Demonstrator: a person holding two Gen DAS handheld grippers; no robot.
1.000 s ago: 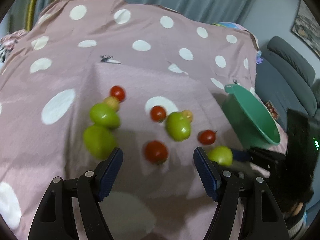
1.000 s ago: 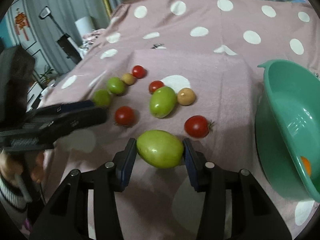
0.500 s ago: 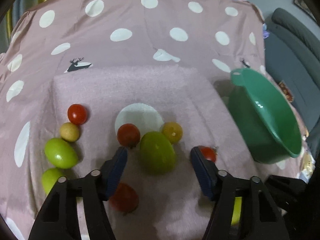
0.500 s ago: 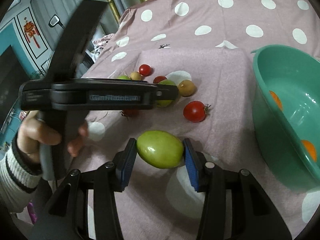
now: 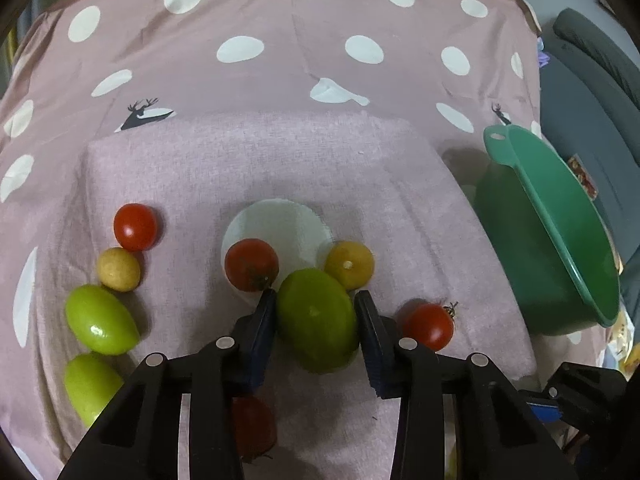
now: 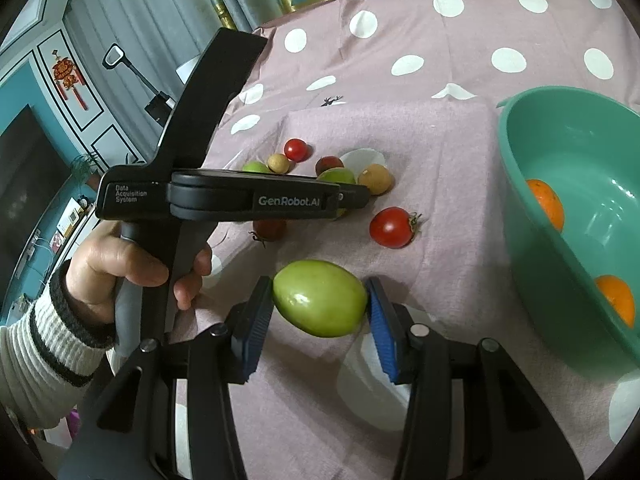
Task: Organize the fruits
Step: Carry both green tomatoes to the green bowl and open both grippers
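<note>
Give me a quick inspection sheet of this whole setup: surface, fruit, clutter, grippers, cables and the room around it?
Surface: pink polka-dot cloth.
Job's things: green fruits, red tomatoes and yellow fruits lie loose on the cloth; green basin holds two oranges.
Clutter: nothing seen.
Grippers: left gripper is closing around a green fruit, pads at its sides; right gripper grips another green fruit.
Cables: nothing seen.
Surroundings: curtains, grey sofa, a person's hand holding the left gripper.
</note>
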